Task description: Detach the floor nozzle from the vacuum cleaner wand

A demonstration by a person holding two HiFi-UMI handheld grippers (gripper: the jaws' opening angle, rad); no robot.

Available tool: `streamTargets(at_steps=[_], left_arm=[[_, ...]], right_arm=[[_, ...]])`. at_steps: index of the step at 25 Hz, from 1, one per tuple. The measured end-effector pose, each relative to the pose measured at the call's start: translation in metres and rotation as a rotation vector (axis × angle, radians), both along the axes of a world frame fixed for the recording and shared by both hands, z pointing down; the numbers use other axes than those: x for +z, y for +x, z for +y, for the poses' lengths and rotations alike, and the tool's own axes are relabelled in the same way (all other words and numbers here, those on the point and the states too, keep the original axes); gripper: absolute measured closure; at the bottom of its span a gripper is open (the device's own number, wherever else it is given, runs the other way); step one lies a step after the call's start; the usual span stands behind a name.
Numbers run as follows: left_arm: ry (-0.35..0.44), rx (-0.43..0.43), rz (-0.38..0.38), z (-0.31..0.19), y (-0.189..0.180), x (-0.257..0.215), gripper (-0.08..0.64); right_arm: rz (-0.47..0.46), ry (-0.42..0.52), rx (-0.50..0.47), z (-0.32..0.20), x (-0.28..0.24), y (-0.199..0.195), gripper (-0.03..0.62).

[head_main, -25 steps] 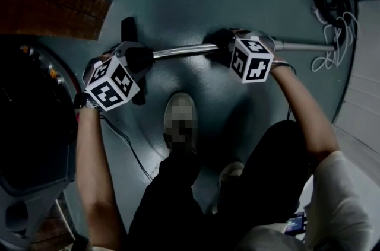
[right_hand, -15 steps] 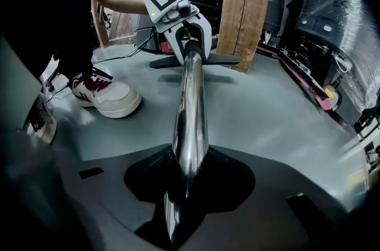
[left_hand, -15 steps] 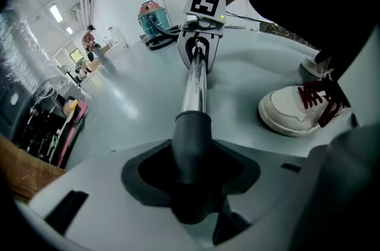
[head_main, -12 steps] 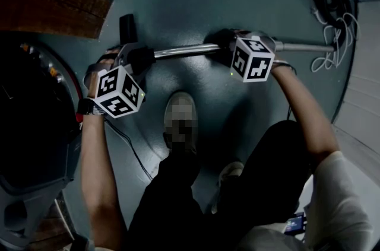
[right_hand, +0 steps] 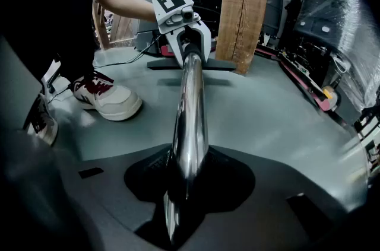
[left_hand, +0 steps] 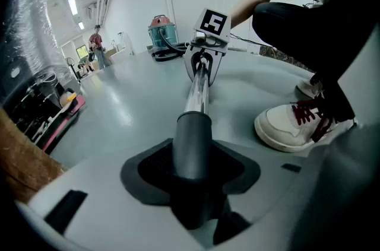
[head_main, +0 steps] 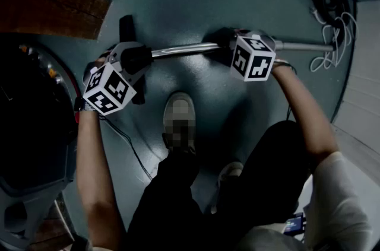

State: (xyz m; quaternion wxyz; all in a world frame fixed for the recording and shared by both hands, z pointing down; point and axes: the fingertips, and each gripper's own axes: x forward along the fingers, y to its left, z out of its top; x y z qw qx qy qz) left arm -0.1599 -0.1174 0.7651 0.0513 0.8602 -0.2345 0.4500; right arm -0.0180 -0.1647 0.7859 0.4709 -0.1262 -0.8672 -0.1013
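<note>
Left gripper (head_main: 138, 59) pinching nozzle neck (left_hand: 191, 143) (marker cube (head_main: 108, 88) swung back left); right gripper (head_main: 219, 41) clamping wand (right_hand: 189, 101), unmoved.

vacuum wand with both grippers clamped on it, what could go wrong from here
1. The right gripper holds the smooth chrome wand; it may slip along it under a pull.
2. The left gripper is clamped on the nozzle neck; if the joint frees suddenly, the floor nozzle could jerk away or swing toward the shoe.
</note>
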Motion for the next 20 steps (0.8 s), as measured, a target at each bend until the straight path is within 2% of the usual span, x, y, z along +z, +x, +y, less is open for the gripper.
streamTargets(at_steps=[8,16,18,20], left_arm=[[-0.075,-0.018,0.081,0.001,0.0003,-0.0007,0.377],[-0.241,-0.008,0.113,0.0063,0.0003,0.0044,0.376],[-0.242,-0.004,0.095,0.0038,-0.0002,0.0034,0.376],[-0.198,-0.01,0.056,-0.0007,-0.0016,0.0013,0.377]], right_arm=[[-0.005,-0.001,-0.011,0.0014,0.0002,-0.0005,0.457],[0.009,0.012,-0.041,0.0044,0.0027,-0.0013,0.457],[0.006,0.015,-0.037,0.0023,0.0019,-0.0018,0.457],[-0.005,0.014,-0.028,-0.0008,0.0003,-0.003,0.457]])
